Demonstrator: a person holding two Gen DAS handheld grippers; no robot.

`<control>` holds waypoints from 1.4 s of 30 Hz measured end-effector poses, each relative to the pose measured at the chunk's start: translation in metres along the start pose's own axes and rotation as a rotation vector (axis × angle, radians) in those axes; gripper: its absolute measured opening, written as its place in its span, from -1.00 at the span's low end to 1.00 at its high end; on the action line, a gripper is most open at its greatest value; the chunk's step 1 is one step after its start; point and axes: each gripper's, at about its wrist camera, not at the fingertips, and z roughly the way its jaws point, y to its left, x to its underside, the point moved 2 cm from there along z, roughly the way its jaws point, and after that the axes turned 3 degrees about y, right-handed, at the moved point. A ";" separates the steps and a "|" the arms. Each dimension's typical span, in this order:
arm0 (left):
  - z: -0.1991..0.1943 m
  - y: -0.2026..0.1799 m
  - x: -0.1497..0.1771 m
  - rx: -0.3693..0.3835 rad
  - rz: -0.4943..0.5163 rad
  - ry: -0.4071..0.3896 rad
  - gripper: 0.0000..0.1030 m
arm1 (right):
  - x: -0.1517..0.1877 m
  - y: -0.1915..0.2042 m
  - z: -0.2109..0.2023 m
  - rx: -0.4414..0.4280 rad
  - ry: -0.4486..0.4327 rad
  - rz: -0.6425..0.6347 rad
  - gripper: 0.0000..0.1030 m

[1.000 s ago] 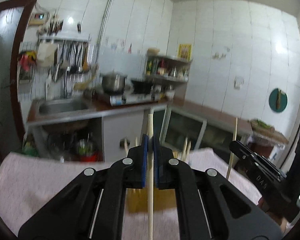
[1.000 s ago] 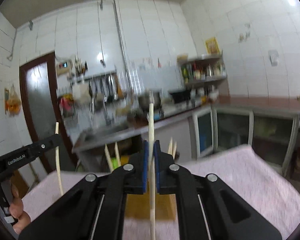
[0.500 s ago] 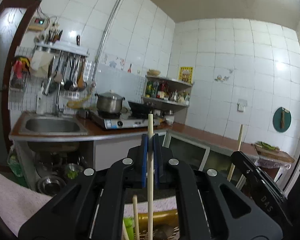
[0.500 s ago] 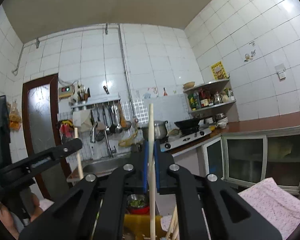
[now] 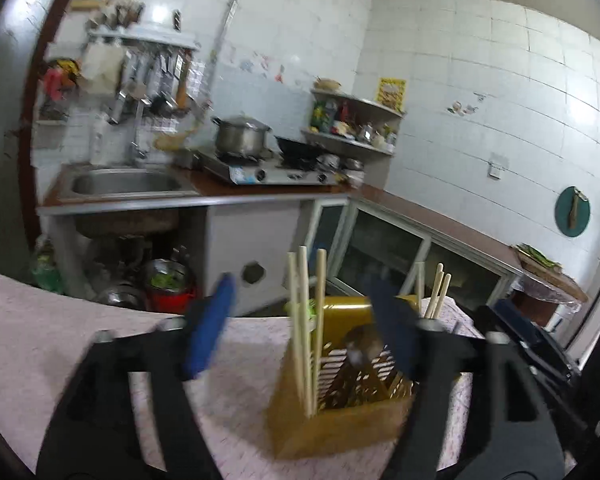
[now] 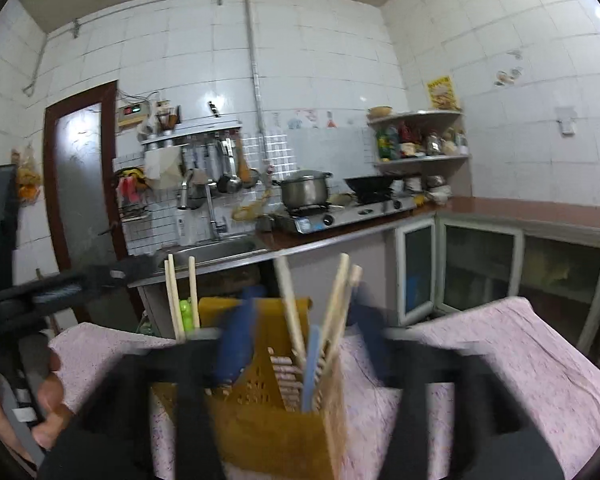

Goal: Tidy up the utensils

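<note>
A yellow slotted utensil holder [image 5: 340,412] stands on the pink-clothed table. Several wooden chopsticks [image 5: 306,320] stand upright in its left compartment, and more chopsticks [image 5: 436,292] stand at its far right. My left gripper [image 5: 300,332] is open and empty just above the holder. In the right wrist view the same holder [image 6: 260,420] holds chopsticks [image 6: 332,304] on its right side and chopsticks [image 6: 180,296] on its left. My right gripper [image 6: 304,332] is open and empty over the holder. Both views are blurred by motion.
The pink tablecloth [image 5: 40,320] covers the table around the holder. The right gripper's body [image 5: 532,340] shows at the right of the left view. A hand and the left gripper [image 6: 28,312] sit at the left. Sink, stove and cabinets [image 6: 300,216] lie behind.
Both grippers held one chopstick each upright above the holder. Both have opened and let go; the chopsticks now stand in the holder.
</note>
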 end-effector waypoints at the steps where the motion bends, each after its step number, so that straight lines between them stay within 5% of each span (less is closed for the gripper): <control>1: -0.013 0.001 0.004 -0.020 0.012 0.007 0.66 | 0.003 0.000 -0.010 0.013 0.028 -0.003 0.20; 5: -0.066 0.016 0.025 -0.064 0.021 0.034 0.92 | 0.020 0.002 -0.048 0.062 0.089 -0.003 0.49; 12: -0.145 0.023 0.074 -0.137 0.068 0.084 0.91 | 0.052 0.026 -0.134 0.131 0.087 -0.077 0.92; 25: -0.269 -0.010 0.158 -0.233 0.166 -0.063 0.91 | 0.119 0.055 -0.232 0.163 0.044 -0.112 0.92; 32: -0.281 -0.011 0.182 -0.209 0.130 -0.080 0.91 | 0.140 0.056 -0.256 0.201 0.028 -0.132 0.92; 37: -0.267 -0.003 0.195 -0.187 0.089 -0.018 0.91 | 0.142 0.051 -0.264 0.209 0.015 -0.108 0.92; 42: -0.266 -0.002 0.201 -0.231 0.095 -0.046 0.91 | 0.145 0.047 -0.262 0.214 0.024 -0.104 0.92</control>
